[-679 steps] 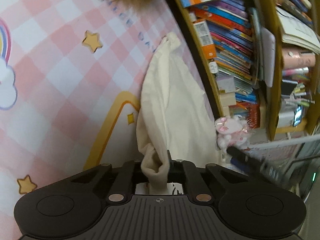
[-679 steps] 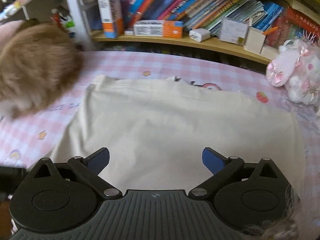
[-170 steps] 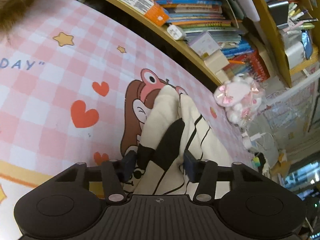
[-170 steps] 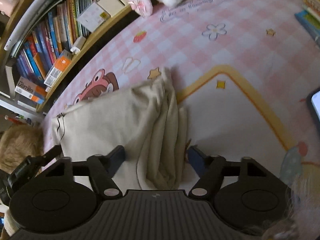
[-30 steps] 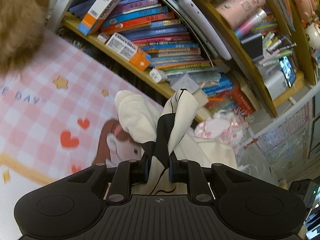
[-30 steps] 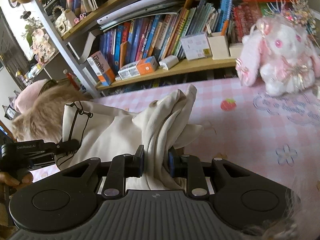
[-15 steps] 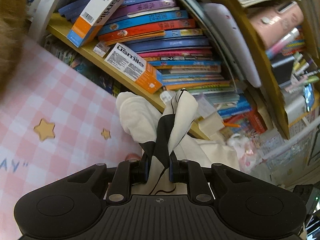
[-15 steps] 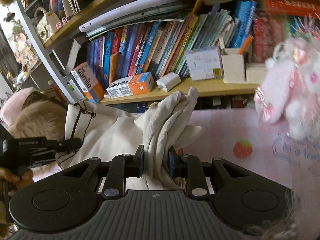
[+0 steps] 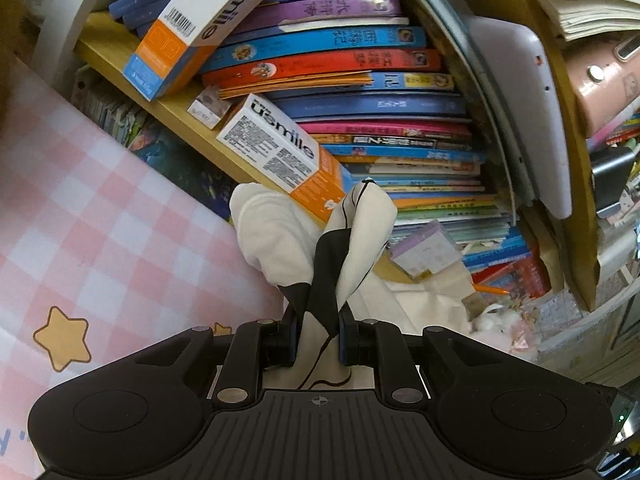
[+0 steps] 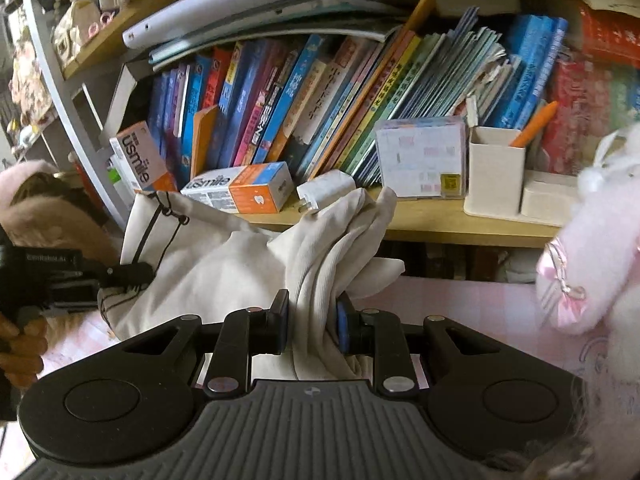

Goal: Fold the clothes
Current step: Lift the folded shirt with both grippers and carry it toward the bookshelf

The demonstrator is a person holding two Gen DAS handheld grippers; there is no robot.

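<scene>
I hold the garment [image 10: 224,264] off the mat [image 9: 100,240] with both grippers. My left gripper [image 9: 316,336] is clamped narrow on a bunched edge with black trim and a thin black cord; the cloth sticks up ahead of the jaws and hangs behind them. My right gripper [image 10: 310,324] is pinched narrow on a thick ribbed cream bunch, several layers by the look of it, which rises ahead of the jaws and spills to both sides.

Progress, as I judge it: the cloth looks gathered into layers, so some folding seems done, but nothing lies flat or squared. The piece is in the air between my 2 grippers, just short of the bookshelf [image 10: 420,220]. What is left is to lay it down on the mat, let go and smooth or fold once more. I cannot tell how many folds it already has.

Writing: 2 orange-and-white boxes ahead of my jaws read "usmile" [image 9: 276,152], 1 flat on the shelf and 1 leaning on the books above it [image 9: 192,28]. In the right view, my left gripper's body reads "GenRobot.AI", blurred. The book spines [image 9: 352,60] carry Chinese titles too small to read. Below left of my left jaws, the mat shows a star [image 9: 62,338].
</scene>
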